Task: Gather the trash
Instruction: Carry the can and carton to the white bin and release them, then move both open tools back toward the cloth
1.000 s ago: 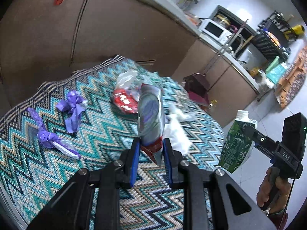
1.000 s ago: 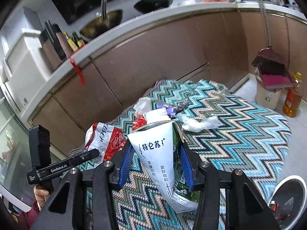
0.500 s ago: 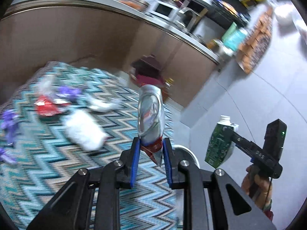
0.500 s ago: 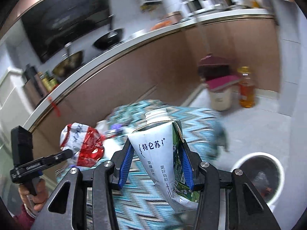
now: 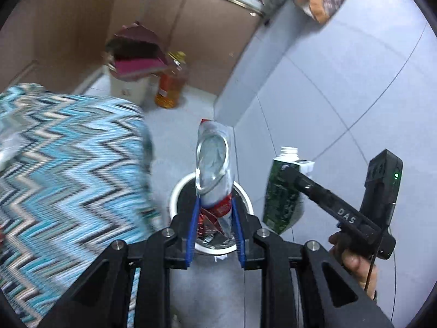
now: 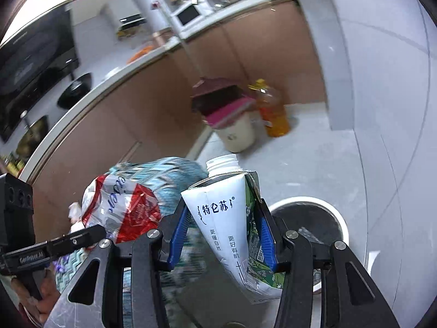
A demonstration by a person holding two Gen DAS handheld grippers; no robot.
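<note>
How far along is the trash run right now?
Done: some trash already lies in the bin. In hand: the left gripper clamps a snack bag above the bin; the right gripper clamps a milk carton beside it. Left: drop both, then clear the scraps on the cloth.

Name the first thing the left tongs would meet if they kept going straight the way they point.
Probably the white trash bin: the left tongs, shut on the crushed bag, aim into its dark opening, though depth is unclear.
</note>
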